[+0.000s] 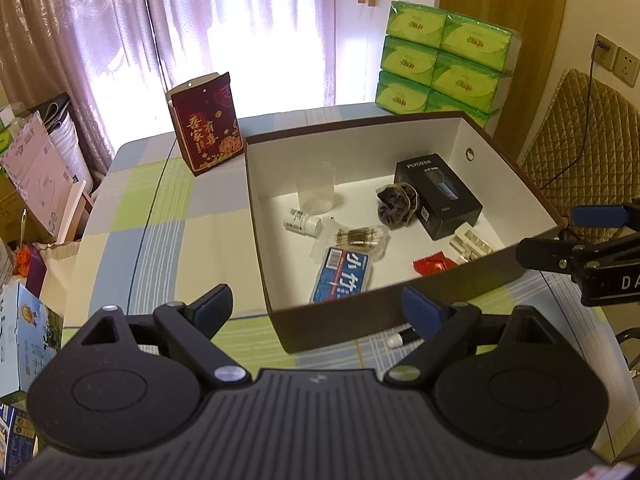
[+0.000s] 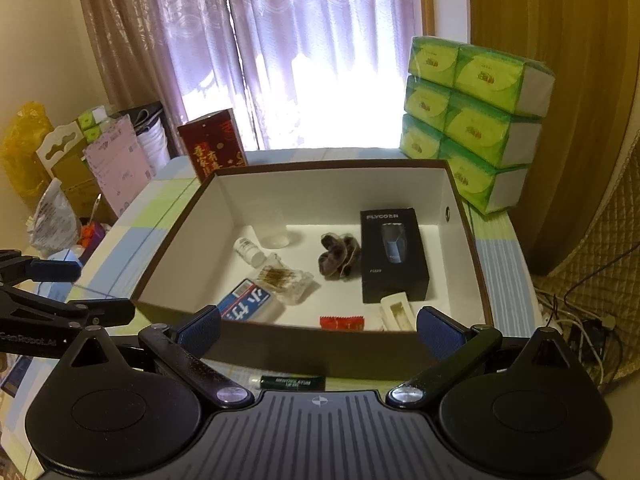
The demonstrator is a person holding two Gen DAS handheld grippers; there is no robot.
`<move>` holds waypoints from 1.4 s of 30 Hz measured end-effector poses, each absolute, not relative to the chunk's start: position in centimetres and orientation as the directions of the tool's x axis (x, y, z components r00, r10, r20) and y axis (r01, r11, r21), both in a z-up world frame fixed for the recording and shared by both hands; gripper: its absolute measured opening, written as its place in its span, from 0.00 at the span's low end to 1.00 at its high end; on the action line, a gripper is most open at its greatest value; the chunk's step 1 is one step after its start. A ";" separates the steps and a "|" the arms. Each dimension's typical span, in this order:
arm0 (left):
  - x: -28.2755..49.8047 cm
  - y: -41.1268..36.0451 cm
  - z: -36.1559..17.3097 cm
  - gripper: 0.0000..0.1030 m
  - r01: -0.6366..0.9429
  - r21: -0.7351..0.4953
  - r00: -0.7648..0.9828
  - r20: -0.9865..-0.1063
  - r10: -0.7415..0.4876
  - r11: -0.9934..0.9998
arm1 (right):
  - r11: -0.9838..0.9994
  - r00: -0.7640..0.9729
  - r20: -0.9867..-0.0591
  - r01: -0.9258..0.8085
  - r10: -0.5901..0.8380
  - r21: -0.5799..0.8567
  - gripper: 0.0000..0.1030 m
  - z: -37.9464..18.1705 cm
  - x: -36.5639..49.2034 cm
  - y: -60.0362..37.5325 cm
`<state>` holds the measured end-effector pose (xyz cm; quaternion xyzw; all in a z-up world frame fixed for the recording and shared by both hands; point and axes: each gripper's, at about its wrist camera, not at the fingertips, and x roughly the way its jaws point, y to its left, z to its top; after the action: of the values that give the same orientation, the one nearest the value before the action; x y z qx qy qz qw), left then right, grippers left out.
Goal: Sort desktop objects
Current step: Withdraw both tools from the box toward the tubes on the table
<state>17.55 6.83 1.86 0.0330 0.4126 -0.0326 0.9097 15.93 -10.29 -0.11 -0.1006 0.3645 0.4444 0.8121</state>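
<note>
Both the left gripper point(image 1: 318, 306) and the right gripper point(image 2: 320, 328) tilt down with jaws spread wide and empty, just before the near wall of the brown storage box point(image 2: 312, 350). One dark green tube point(image 2: 289, 382) lies on the checked tablecloth point(image 1: 140, 216) against that wall, its long axis parallel to it, white cap leftward. Inside lie one black shaver box point(image 2: 394, 254), one pill bottle point(image 2: 249, 251) and one blue tissue pack point(image 1: 343, 276).

The worktop cloth point(image 1: 160, 216) was checked in pale blue, lime green, cream and grey, and the box point(image 1: 344, 320) on it was dark brown outside and white inside. In the box lay a black carton point(image 1: 440, 196), a blue-and-white pack point(image 1: 344, 276) and a red sachet point(image 1: 434, 264). At the upper right of the frame the tissue packs point(image 1: 444, 60) were bright green with yellow ovals, while the gift bag point(image 1: 206, 128) was dark red with gold lettering.
</note>
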 end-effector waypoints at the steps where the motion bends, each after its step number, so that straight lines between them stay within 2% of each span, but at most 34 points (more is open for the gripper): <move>1: 17.3 6.8 1.9 0.87 0.086 0.033 0.657 -0.753 -0.032 0.996 | 0.584 0.339 -0.681 -0.796 0.649 0.160 0.98 -0.1 15.7 -10.4; 25: 13.7 5.5 0.7 0.87 0.107 0.040 0.631 -0.775 -0.036 0.993 | 0.584 0.300 -0.725 -0.793 0.620 0.172 0.98 -2.4 12.7 -12.6; 42: 12.2 5.9 -2.7 0.86 0.136 0.045 0.594 -0.803 -0.045 0.990 | 0.603 0.276 -0.777 -0.781 0.565 0.161 0.98 -5.5 11.4 -13.2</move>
<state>12.25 5.93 -2.70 0.0506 0.4476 -0.0507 0.8914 11.39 -13.19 -5.51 -0.1274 0.4239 0.4268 0.7887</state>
